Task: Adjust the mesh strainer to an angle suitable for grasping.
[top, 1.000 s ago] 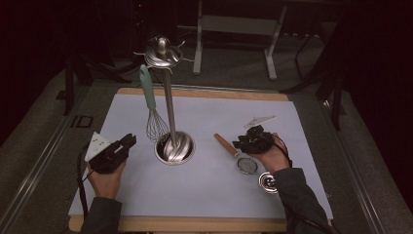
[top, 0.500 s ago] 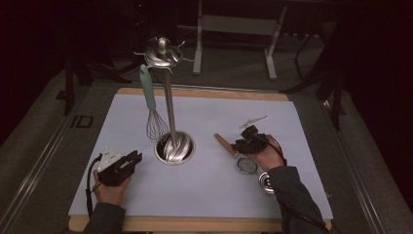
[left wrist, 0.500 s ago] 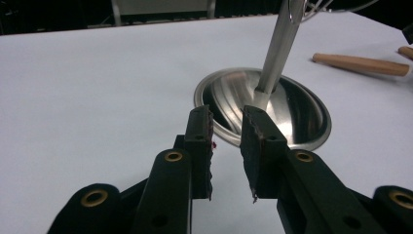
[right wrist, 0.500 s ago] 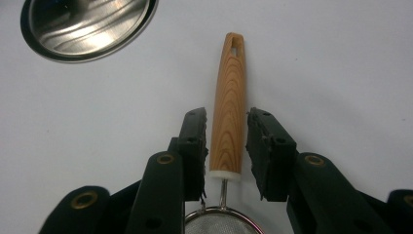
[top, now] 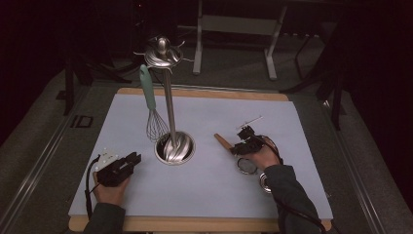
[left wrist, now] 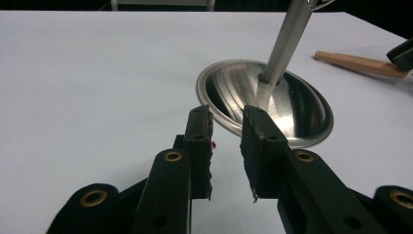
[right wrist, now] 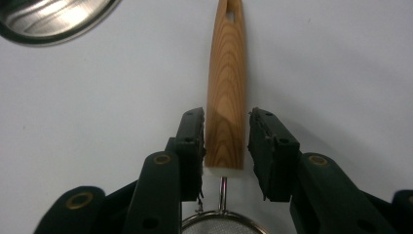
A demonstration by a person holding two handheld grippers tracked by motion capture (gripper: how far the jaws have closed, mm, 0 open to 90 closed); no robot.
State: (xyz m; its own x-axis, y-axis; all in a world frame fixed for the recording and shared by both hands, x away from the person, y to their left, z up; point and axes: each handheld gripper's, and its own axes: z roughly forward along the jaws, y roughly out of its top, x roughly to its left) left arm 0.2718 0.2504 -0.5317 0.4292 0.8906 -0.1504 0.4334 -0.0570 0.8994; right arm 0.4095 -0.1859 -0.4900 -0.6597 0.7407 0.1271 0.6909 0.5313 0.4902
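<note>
A small strainer [top: 247,165] with a wooden handle [right wrist: 226,73] lies on the white mat [top: 204,112], right of a steel utensil stand [top: 174,147]. My right gripper [right wrist: 226,122] straddles the handle near the strainer's wire rim [right wrist: 221,226]. Its jaws have just been opening: one pad touches the wood and a thin gap shows at the other. A teal-handled whisk [top: 157,127] hangs from the stand. My left gripper [left wrist: 226,122] rests low on the mat, pointing at the stand's base [left wrist: 272,100]. Its jaws have been opening, with nothing between them.
The stand's tall pole [top: 169,105] rises mid-mat with hooks at its top. A small round metal piece [top: 265,181] lies by the right sleeve. The wooden table edge [top: 195,223] runs along the front, and dark floor surrounds the table.
Both hands have come down toward the mat. The left gripper dropped nearer the front edge, and the right gripper settled lower over the wooden handle.
</note>
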